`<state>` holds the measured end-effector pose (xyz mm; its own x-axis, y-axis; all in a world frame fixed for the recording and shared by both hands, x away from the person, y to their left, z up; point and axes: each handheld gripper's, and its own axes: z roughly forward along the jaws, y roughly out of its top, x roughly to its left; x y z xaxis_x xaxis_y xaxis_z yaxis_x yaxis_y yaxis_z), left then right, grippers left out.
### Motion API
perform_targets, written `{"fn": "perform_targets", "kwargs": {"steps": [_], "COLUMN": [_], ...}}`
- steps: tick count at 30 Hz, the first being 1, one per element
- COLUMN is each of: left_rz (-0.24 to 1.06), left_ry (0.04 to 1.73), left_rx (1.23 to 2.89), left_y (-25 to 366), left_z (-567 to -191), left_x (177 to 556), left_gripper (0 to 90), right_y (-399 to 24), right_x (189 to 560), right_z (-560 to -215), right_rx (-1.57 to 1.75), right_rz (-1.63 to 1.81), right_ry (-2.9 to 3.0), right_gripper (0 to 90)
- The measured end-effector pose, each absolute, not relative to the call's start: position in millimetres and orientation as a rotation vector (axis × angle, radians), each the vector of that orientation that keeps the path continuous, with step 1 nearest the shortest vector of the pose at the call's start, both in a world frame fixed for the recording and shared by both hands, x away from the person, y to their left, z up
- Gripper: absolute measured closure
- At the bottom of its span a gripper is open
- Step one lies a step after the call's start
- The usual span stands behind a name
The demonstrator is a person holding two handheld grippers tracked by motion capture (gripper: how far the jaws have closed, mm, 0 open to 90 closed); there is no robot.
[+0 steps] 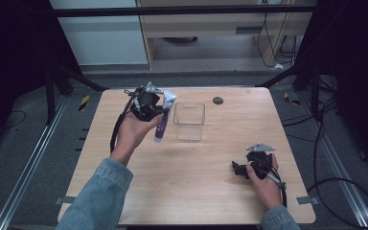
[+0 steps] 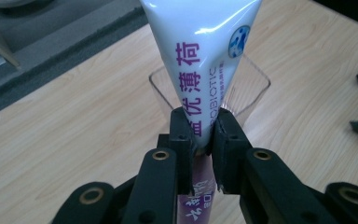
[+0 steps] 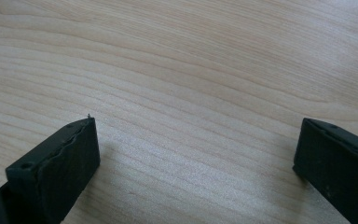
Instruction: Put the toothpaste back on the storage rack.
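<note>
The table (image 1: 191, 191) was a pale wood-grain top, square with rounded corners, with a small dark round disc (image 1: 217, 100) set into it near the far edge. It stood on grey carpet between metal floor rails (image 1: 26, 177), with black frame legs and loose cables at both sides and light wooden furniture (image 1: 211, 28) beyond. The left gripper (image 1: 160, 111) was raised over the far left part of the table, its jaws clamped tight on a white and purple toothpaste tube (image 2: 205, 60), which hung just beside a clear plastic cup (image 1: 189, 121) standing upright near the middle. The right gripper (image 1: 240, 168) rested low at the near right, its jaws spread wide over bare wood with nothing between them.
</note>
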<state>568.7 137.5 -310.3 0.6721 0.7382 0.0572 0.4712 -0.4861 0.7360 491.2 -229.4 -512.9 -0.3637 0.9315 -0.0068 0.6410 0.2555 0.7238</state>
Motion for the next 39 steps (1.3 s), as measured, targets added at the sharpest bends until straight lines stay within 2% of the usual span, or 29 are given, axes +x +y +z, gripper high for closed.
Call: {"fn": "perform_targets", "kwargs": {"steps": [14,28,39], "left_rz": [0.521,0.570,0.581], "left_ry": [0.898,0.906,0.889], "left_rx": [2.062,2.071,2.089], "left_y": [137,138,120], "left_z": [-267,-253,-247], "left_x": [584,595,609], "left_gripper": [79.3,79.4,79.4], "right_y": [-230,-230,-230], "right_x": [492,492,491], "right_z": [-513,-513,-513], "right_rx": [1.424,1.422,1.426], "right_rz": [0.893,0.893,0.895], "right_ry": [2.100,2.100,2.101], "right_gripper": [0.4,0.4,0.4]}}
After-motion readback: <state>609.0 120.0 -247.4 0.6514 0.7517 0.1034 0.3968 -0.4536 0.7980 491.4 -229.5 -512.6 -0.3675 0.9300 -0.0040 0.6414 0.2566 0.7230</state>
